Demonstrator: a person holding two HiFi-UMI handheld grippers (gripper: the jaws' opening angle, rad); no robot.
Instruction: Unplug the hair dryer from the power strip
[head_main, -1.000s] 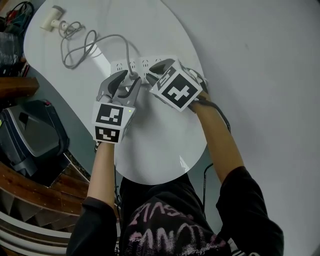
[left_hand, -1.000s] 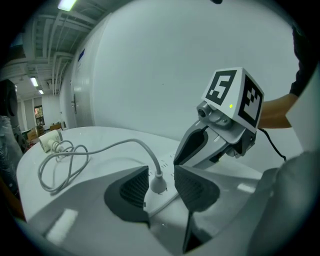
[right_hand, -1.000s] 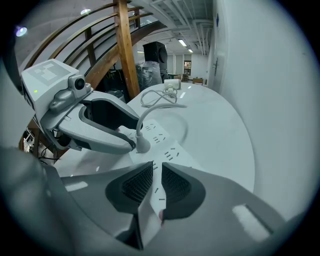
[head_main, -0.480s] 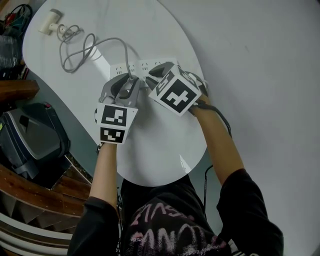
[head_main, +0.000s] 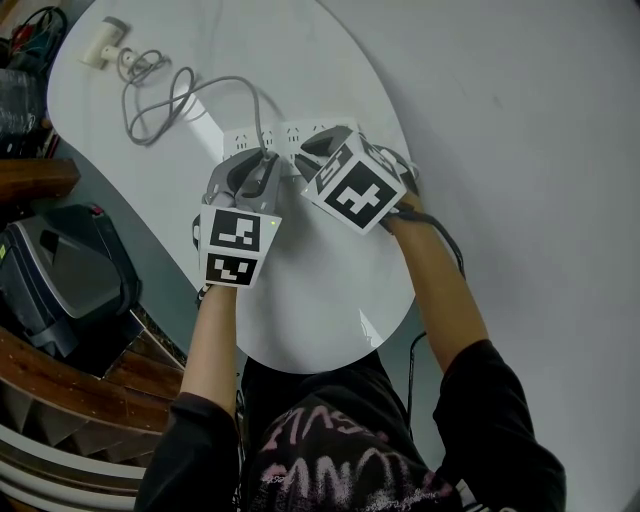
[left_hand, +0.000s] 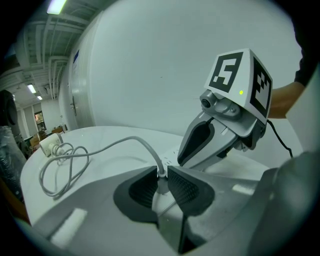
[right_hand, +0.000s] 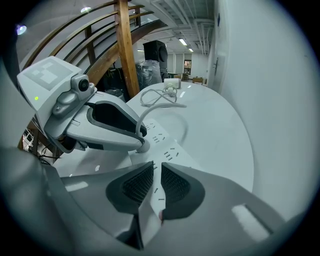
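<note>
A white power strip (head_main: 283, 133) lies across the middle of the white table (head_main: 330, 290). A grey cord (head_main: 165, 95) runs from its plug (left_hand: 161, 184) in loops to the hair dryer (head_main: 103, 40) at the far left end. My left gripper (head_main: 258, 160) is shut on the plug, which sits in the strip; in the left gripper view both pads (left_hand: 185, 187) press the plug's sides. Just right of it, my right gripper (head_main: 305, 150) is shut on the near end of the strip (right_hand: 165, 145), whose white body shows between its pads (right_hand: 175, 182).
The table's curved edge (head_main: 200, 280) runs close on the left, with dark equipment (head_main: 60, 270) and wooden rails (head_main: 60, 400) below it. A white wall (head_main: 520, 120) stands right of the table. A black cable (head_main: 445, 235) trails along my right arm.
Both grippers stay at the strip, with the left one edged slightly to the right. The plug still sits in its socket and the cord loops lie as before.
</note>
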